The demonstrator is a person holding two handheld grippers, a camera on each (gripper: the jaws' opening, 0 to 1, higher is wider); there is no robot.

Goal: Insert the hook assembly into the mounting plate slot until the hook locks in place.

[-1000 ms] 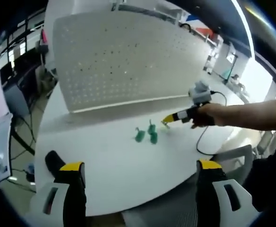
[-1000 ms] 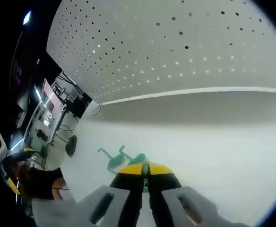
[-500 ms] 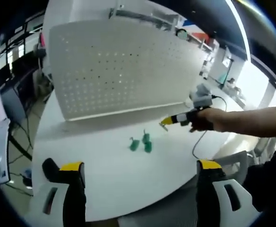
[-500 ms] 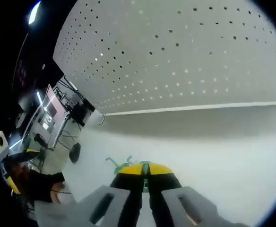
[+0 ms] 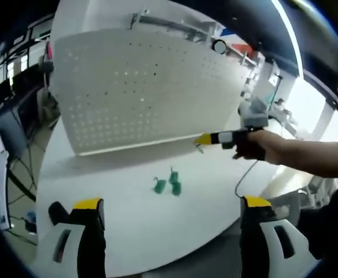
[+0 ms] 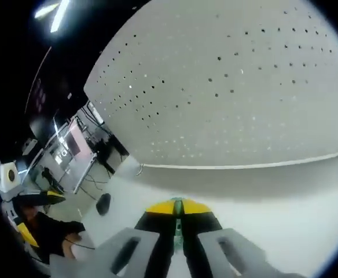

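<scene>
Gripping a green hook (image 6: pixel 178 227) between its closed jaws, the right claw (image 6: pixel 178 215) at lower centre faces the upright pegboard (image 6: pixel 244 98); the hook's axis cannot be told. The left claw (image 5: pixel 172 209) stands wide, holding nothing. More hooks (image 5: pixel 167 184) lie mid-frame on the worktop (image 5: pixel 128 220), before the board.

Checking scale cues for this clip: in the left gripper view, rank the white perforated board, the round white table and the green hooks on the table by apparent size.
1. Round white table; nearness to the camera inflates it.
2. White perforated board, close behind, so this order is unsure.
3. Green hooks, clearly smallest.
</scene>
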